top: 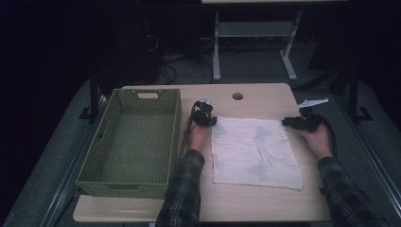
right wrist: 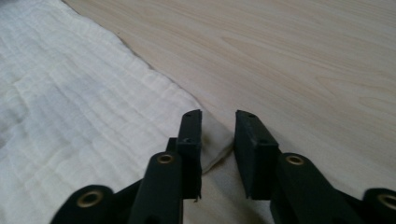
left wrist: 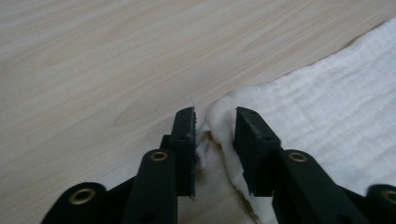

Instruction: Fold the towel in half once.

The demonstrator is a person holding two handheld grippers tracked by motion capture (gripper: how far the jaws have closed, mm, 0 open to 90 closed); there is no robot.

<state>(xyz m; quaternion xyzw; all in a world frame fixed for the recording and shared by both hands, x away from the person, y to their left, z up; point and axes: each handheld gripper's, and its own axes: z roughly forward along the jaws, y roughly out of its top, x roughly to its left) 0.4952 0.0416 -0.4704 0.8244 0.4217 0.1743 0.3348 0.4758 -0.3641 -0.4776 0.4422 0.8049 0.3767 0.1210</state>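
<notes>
A white cloth (top: 255, 151), spread at frame centre, is straddled at its two upper corners by the left gripper (top: 206, 116) and right gripper (top: 299, 122), jaws parted and not yet pinching, seemingly for folding.

One camera sits high above the table (top: 265, 203) and looks forward and down, far off. The floor fills the top of the frame. Two more cameras ride low and very close, each looking along two black jaws. All three see the white cloth (top: 255, 151) (left wrist: 336, 102) (right wrist: 70, 107) and the wood.
</notes>
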